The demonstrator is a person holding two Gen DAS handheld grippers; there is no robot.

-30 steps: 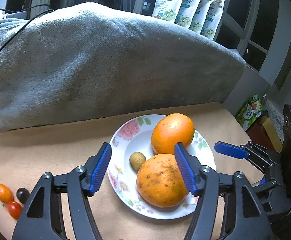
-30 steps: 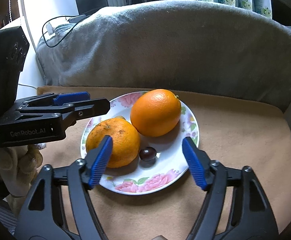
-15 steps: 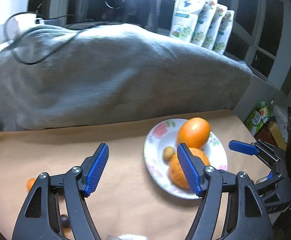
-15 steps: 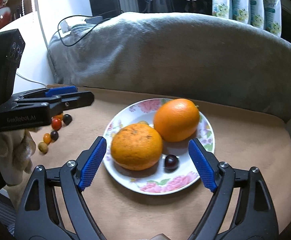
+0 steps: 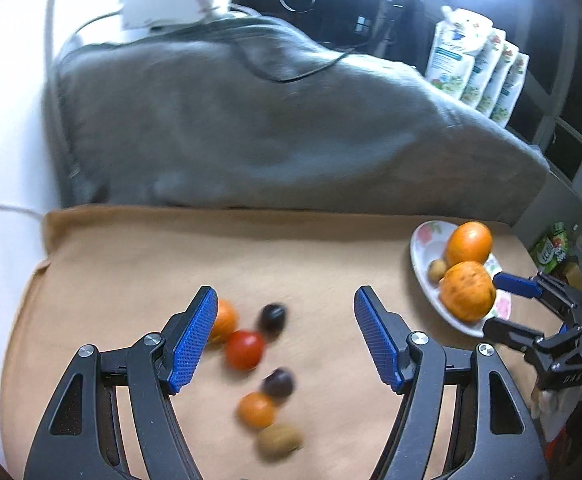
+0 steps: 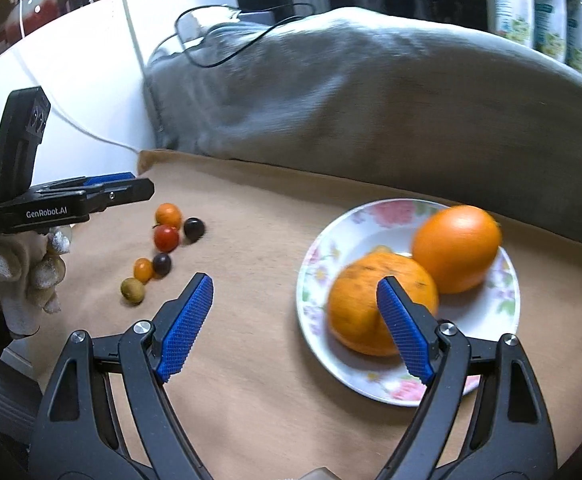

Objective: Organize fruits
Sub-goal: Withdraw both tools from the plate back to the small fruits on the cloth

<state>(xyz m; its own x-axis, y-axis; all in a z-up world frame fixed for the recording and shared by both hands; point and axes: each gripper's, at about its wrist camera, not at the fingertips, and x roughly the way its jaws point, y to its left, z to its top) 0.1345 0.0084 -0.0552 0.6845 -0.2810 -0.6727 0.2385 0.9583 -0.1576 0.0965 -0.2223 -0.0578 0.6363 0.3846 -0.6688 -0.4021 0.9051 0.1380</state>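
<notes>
Partly, the left claw (image 5: 285,340) hides an orange tomato (image 5: 223,319).

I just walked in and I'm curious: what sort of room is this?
Probably a lived-in home room, not a lab: a floral plate with oranges, a grey blanket draped behind the table, and refill pouches by dark windows.

Both wrist cams angle down, sharing plate (image 5: 421,240) (close).

Bkgd: grey blanket (image 6: 371,112) w/ black cable (image 6: 227,36) behind tan cloth-covered surface (image 6: 275,224); white wall (image 6: 71,92) at left; dark window panes (image 5: 571,60), pouches (image 5: 475,68) at sill.
</notes>
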